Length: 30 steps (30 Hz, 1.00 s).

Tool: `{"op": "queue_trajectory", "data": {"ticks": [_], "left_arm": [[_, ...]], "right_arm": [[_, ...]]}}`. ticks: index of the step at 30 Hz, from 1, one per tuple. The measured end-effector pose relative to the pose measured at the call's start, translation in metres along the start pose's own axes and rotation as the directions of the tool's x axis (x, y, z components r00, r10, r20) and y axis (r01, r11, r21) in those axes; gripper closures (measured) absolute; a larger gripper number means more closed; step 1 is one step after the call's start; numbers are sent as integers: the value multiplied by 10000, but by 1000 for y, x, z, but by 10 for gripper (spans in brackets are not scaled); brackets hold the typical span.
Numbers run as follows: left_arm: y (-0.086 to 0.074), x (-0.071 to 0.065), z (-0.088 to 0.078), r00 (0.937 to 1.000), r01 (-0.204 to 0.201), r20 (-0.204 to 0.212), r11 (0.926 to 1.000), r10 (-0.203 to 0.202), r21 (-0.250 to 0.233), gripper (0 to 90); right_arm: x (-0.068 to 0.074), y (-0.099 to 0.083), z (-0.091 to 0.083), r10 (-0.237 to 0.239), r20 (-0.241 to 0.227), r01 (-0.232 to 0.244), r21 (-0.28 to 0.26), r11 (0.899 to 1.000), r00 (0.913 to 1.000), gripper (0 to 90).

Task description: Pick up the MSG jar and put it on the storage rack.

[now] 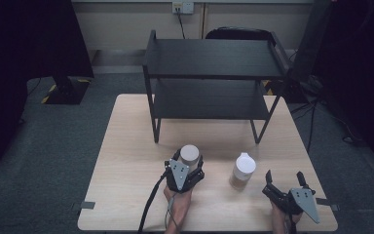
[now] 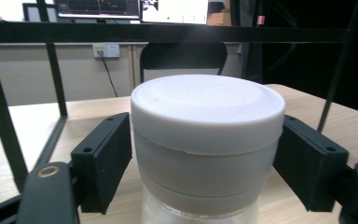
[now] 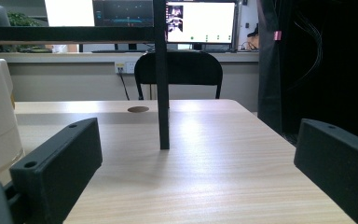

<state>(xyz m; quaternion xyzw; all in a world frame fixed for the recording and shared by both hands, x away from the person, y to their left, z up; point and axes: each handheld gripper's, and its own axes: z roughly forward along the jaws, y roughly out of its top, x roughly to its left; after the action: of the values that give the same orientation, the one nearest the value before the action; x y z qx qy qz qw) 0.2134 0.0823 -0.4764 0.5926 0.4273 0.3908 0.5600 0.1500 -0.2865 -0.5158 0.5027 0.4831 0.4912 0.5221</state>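
Nearest the table's front edge: right gripper (image 1: 286, 181), jaws spread wide, nothing between them, resting on the table (image 1: 126, 161). Beside it, left gripper (image 1: 187, 165), jaws drawn in against the sides of a grey-lidded jar (image 2: 205, 140), pads touching just under the lid; the jar stands upright on the table, in front of the shelf. Between the grippers: white-capped bottle (image 1: 243, 170), upright, untouched. Farther back: black two-tier shelf (image 1: 214, 73), both tiers bare. Beyond: chair (image 3: 179, 72), monitors (image 3: 200, 21). Risk: the grip sits high on a smooth lid; the jar could slip or tilt on lifting, or strike the shelf's frame.
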Motion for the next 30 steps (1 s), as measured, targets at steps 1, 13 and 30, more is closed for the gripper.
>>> {"op": "queue_trajectory", "data": {"ticks": [1,13,30], "left_arm": [[0,0,1,10000,-15,7,10000,15,42,272],[-2,-3,1,10000,38,-91,10000,-38,28,341],[5,2,-1,9997,-107,210,9996,102,269,343]], "right_arm": [[0,0,0,3,-1,-3,1,10000,10000,0],[0,0,0,4,21,-4,0,10000,10000,0],[1,0,0,11,63,-11,3,10000,10000,0]]}}
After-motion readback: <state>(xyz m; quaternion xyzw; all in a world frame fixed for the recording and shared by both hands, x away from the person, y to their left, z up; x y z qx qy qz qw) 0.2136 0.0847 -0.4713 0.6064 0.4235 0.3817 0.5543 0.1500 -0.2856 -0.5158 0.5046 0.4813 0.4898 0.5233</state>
